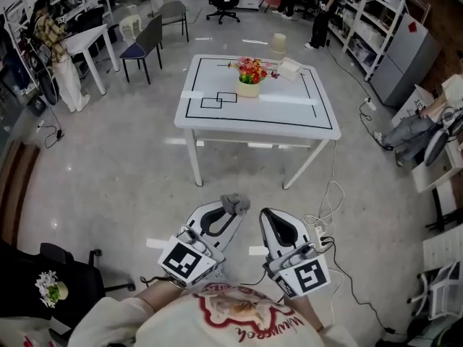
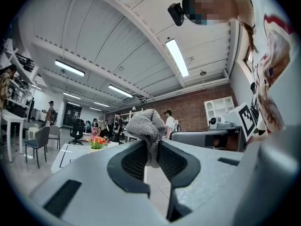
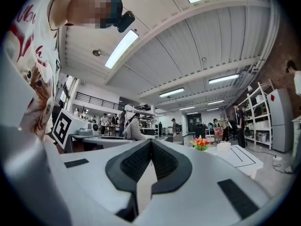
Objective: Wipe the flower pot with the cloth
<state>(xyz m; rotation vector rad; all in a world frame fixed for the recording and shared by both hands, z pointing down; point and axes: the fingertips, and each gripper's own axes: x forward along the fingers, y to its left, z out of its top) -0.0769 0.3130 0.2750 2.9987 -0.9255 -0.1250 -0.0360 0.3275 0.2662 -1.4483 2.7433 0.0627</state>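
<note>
The flower pot (image 1: 249, 87), cream with red and yellow flowers, stands near the far middle of a white table (image 1: 217, 118). It shows small and far off in the left gripper view (image 2: 96, 143) and the right gripper view (image 3: 201, 145). My left gripper (image 1: 233, 210) is held low over the floor, well short of the table. It is shut on a grey knitted cloth (image 1: 235, 203), which bunches above the jaws (image 2: 146, 125). My right gripper (image 1: 266, 213) is beside it, shut (image 3: 150, 146) with nothing in it. The cloth (image 3: 133, 129) also appears in that view.
Black tape lines mark the tabletop, which also holds a cream container (image 1: 277, 45) and a white box (image 1: 289, 69). Cables and a power strip (image 1: 323, 231) lie on the floor at my right. Chairs (image 1: 145, 45), shelving (image 1: 376, 20) and people surround the table; a black chair (image 1: 65, 266) is at my left.
</note>
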